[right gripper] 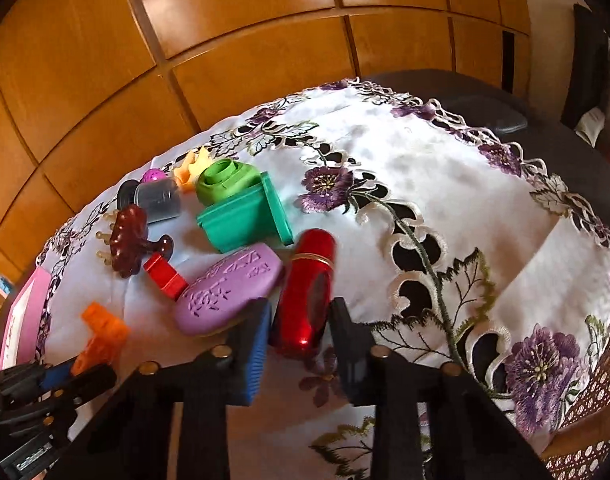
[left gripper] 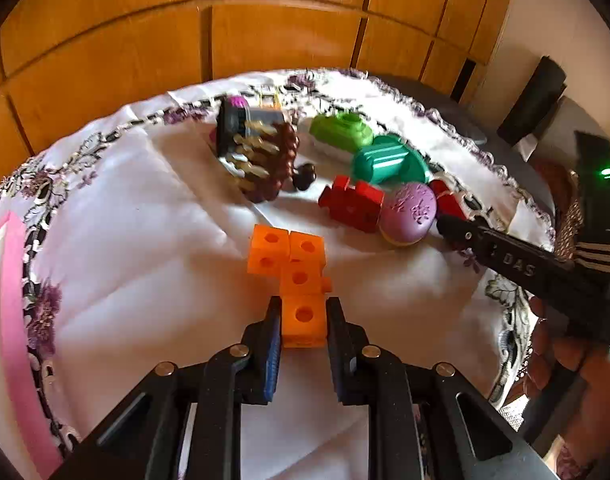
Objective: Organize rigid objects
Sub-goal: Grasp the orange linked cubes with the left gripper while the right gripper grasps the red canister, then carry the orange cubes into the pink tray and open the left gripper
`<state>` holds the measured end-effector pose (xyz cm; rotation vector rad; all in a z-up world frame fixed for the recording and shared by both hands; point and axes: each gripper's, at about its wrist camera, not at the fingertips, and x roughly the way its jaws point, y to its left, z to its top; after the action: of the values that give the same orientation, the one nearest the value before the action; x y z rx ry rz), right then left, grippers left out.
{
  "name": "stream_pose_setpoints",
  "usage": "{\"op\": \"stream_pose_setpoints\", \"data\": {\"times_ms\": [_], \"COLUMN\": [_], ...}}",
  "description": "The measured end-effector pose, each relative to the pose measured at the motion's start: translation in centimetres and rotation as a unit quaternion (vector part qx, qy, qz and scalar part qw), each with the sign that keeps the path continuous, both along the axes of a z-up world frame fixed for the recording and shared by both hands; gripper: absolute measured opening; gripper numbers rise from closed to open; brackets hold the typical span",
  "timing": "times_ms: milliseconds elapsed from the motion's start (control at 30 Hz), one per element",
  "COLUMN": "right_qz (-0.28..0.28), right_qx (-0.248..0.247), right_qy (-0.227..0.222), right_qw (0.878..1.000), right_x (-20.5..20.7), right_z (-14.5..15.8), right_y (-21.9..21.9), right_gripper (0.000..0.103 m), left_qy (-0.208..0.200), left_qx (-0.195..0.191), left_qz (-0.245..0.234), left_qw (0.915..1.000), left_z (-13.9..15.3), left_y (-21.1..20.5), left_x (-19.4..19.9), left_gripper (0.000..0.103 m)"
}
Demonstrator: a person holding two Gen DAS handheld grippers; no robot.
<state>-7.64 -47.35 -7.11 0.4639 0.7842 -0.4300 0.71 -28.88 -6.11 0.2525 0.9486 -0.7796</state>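
With the left gripper (left gripper: 304, 322) jaws clamped on the orange plastic cube chain (left gripper: 295, 276), centre the right gripper (right gripper: 301, 320) jaws, narrowly apart, around the glossy red metal cylinder (right gripper: 307, 292) before closing.

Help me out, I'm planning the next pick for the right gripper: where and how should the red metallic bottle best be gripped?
Grip the red metallic bottle across its round body near the middle, below the gold band. It lies on its side on the tablecloth, its near end already between the fingers of the right gripper, so coming from that end looks best. The purple soap crowds the left finger's side.
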Motion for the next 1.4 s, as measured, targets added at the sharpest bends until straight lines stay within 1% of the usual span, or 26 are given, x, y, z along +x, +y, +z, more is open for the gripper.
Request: {"op": "stream_pose_setpoints", "data": {"times_ms": [100,200,333,467,633,733,867,1100,1267,1400], "right_qz": [0.001,0.010,0.030,0.053,0.093,0.116,0.147,0.183,0.198,0.209], "right_qx": [-0.004,-0.013,-0.046,-0.066,-0.069,-0.070,-0.069,-0.074,-0.064,-0.064], "right_qy": [0.003,0.005,0.015,0.018,0.013,0.008,0.002,0.000,-0.003,-0.005], "right_qw": [1.000,1.000,0.998,0.996,0.993,0.991,0.987,0.980,0.978,0.976], "right_x": [-0.2,-0.6,-0.9,-1.1,-1.0,-0.7,-0.3,0.5,1.0,1.6], "right_z": [0.1,0.2,0.5,0.9,1.3,1.6,1.9,2.2,2.4,2.5], "right_y": [0.1,0.8,2.6,4.4,7.1,8.8,11.0,13.4,14.7,15.9], "right_gripper": [0.025,0.025,0.025,0.025,0.025,0.025,0.025,0.025,0.025,0.025], "left_qy": [-0.007,-0.002,-0.005,-0.022,-0.042,-0.045,-0.047,-0.041,-0.035,-0.028], "left_qx": [-0.014,-0.027,-0.047,-0.059,-0.065,-0.069,-0.069,-0.076,-0.084,-0.077], "left_qz": [0.007,0.018,0.029,0.040,0.063,0.082,0.111,0.160,0.201,0.228], "left_qw": [0.9999,0.9995,0.9985,0.9973,0.9950,0.9932,0.9903,0.9834,0.9754,0.9702], "left_z": [0.7,1.2,2.4,3.9,5.2,5.6,5.6,5.0,4.9,4.5], "left_y": [1.1,2.4,4.0,5.7,8.3,10.2,12.7,16.7,20.1,22.1], "left_x": [-0.1,0.0,-0.1,-0.3,-0.1,0.2,0.7,1.6,2.9,4.1], "left_gripper": [0.020,0.020,0.020,0.020,0.020,0.020,0.020,0.020,0.020,0.020]}}
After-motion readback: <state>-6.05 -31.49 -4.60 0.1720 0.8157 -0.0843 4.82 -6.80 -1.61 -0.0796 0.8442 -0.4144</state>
